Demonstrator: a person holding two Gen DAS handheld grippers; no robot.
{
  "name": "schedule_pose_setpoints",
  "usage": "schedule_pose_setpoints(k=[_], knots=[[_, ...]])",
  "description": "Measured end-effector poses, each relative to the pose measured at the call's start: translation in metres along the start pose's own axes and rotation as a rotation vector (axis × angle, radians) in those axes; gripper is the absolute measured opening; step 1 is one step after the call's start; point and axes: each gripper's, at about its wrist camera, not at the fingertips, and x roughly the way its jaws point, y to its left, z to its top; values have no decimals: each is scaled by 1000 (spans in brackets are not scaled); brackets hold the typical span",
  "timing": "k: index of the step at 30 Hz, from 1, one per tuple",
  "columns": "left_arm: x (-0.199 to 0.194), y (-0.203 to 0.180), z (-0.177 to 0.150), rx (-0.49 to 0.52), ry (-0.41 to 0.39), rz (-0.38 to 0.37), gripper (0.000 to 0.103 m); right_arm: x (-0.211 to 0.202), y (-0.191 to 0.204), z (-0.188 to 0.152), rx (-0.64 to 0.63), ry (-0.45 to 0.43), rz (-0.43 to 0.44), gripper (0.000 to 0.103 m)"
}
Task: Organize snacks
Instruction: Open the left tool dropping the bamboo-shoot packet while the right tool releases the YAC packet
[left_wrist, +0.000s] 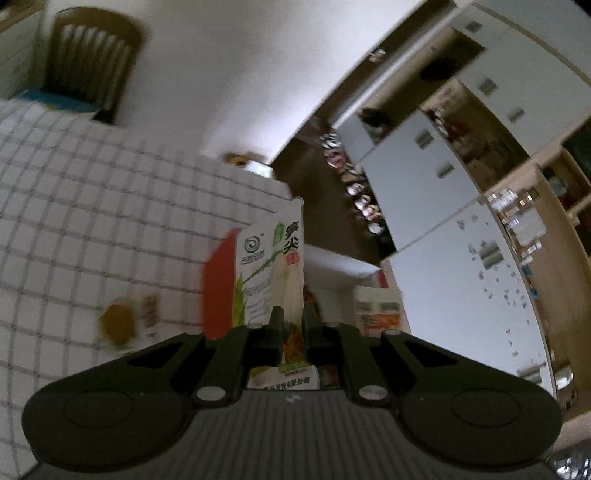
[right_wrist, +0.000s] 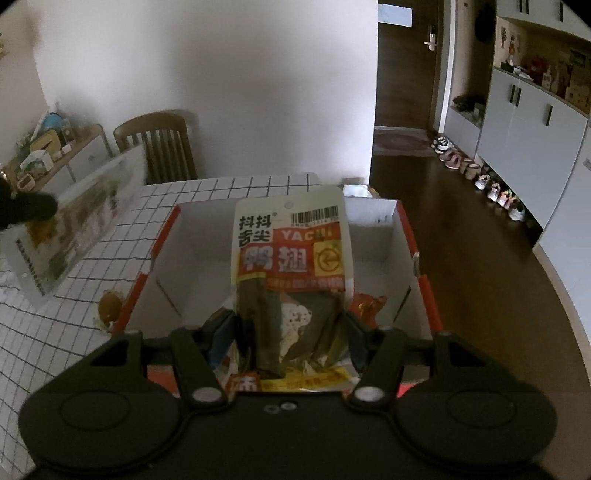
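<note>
The duck-wing snack packet (right_wrist: 291, 266), red and white with a barcode near its top edge, stands upright between the fingers of the right gripper (right_wrist: 291, 332), which is clenched on its lower, crumpled part. The packet hangs over the open red-and-white cardboard box (right_wrist: 410, 236), whose white inside walls show behind and to both sides of it. Another orange-red wrapper (right_wrist: 367, 304) peeks out just right of the packet, low in the box.

The left gripper (left_wrist: 293, 325) is clamped narrowly on the bottom edge of a white-and-green bamboo-shoot snack packet (left_wrist: 273, 266), which rises upright from between the fingers. In the right wrist view the same packet (right_wrist: 85, 218) shows blurred at the left, tilted above the table, with a dark part of the left gripper at its near end. In the left wrist view the red side of the box (left_wrist: 218, 291) lies just behind and left of the packet.

The box sits on a table covered with a white cloth with a dark grid (right_wrist: 55, 325). A small round brownish snack (right_wrist: 109, 304) lies on the cloth touching or just beside the box's left wall. A wooden chair (right_wrist: 162, 147) stands at the far side of the table against a white wall. To the right, a row of shoes (right_wrist: 480, 177) lines the dark floor before grey-blue cabinets (right_wrist: 532, 140).
</note>
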Motion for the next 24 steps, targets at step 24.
schedule_pose_setpoints(k=[24], knots=[[120,-24,-46,122,189,126,5,42,-18,4,22,117,-30,69]])
